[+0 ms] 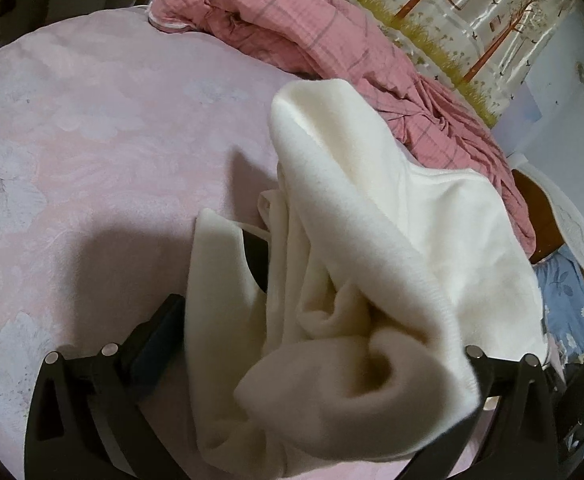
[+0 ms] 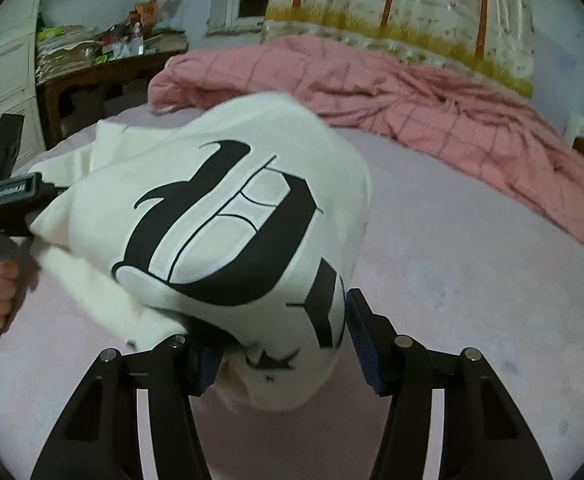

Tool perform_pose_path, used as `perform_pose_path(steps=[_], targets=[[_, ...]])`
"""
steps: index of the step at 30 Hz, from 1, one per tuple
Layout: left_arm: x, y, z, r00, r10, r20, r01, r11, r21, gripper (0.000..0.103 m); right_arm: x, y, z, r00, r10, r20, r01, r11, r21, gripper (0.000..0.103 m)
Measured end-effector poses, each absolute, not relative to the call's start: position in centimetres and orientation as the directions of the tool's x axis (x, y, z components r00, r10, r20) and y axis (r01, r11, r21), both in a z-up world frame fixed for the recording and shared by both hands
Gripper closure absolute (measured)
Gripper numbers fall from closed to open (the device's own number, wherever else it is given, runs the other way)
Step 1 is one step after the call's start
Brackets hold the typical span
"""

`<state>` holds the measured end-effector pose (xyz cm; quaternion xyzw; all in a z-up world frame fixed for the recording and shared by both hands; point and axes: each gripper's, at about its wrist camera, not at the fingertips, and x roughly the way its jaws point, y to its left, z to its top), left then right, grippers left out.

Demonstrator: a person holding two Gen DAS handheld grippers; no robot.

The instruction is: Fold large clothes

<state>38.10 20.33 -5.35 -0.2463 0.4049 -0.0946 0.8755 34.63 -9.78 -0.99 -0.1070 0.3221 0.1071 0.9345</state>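
Above the pink bed [image 2: 471, 280], your left tongs [image 1: 228, 292] and right tongs [image 2: 280, 344] are both clamped on the cream sweatshirt [image 2: 232, 216]; pull them apart evenly, then lower it flat, logo down.

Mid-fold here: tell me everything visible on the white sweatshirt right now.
The white sweatshirt is cream, fleecy-looking knit with a ribbed hem and a large black gothic letter print. It is bunched and lifted above the pink bed sheet, draped between the left gripper and right gripper, cloth filling both.
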Motion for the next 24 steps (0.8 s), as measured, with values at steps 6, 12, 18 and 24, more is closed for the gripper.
perform_pose_path(steps=[6, 12, 18, 24], targets=[[38.6, 19.8, -5.6, 0.664, -0.371, -0.649, -0.012, 0.863, -0.505, 0.002, 36.5, -9.6, -1.1, 0.785, 0.154, -0.6, -0.272, 0.956, -0.11, 0.052], [36.7, 17.8, -3.3, 0.708, -0.391, -0.588, 0.075, 0.87, -0.488, 0.063, 34.4, -9.6, 0.0, 0.856, 0.161, -0.491, -0.252, 0.96, -0.125, 0.067], [32.7, 13.6, 2.7, 0.78, -0.393, -0.487, 0.186, 0.889, -0.419, 0.068, 29.6, -12.4, 4.8, 0.934, 0.167, -0.315, -0.227, 0.96, -0.166, 0.068], [30.2, 4.8, 11.1, 0.833, -0.442, -0.333, 0.363, 0.89, -0.275, 0.068, 25.5, -20.0, 9.9, 0.983, 0.08, -0.164, -0.107, 0.98, -0.165, 0.069]])
